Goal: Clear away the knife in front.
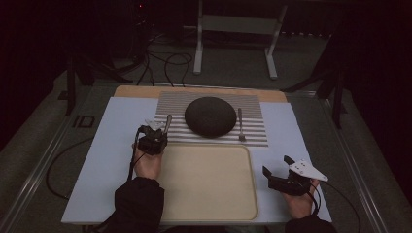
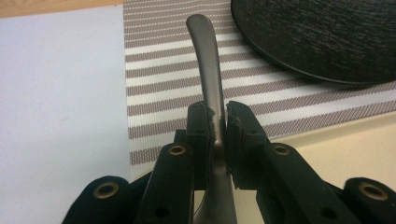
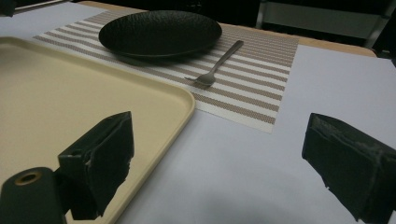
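Note:
My left gripper (image 1: 156, 130) is shut on a grey metal utensil (image 1: 167, 121) at the left edge of the striped placemat (image 1: 252, 104). In the left gripper view the pads of that gripper (image 2: 217, 122) pinch the utensil's shaft (image 2: 208, 70), and its rounded handle end points away over the placemat (image 2: 159, 70); the working end is hidden behind the jaws. A black plate (image 1: 210, 116) sits in the middle of the mat, with a fork (image 1: 240, 124) to its right. My right gripper (image 1: 277, 167) rests open on the blue sheet, right of the tray; nothing is between its jaws (image 3: 224, 158).
A beige tray (image 1: 209, 184) lies in front of the placemat, its rim (image 3: 187, 100) close to my right gripper. The right gripper view also shows the plate (image 3: 159, 31) and fork (image 3: 217, 65). A pale blue sheet (image 1: 107, 160) covers the table. Cables and a metal frame (image 1: 199, 43) stand beyond the far edge.

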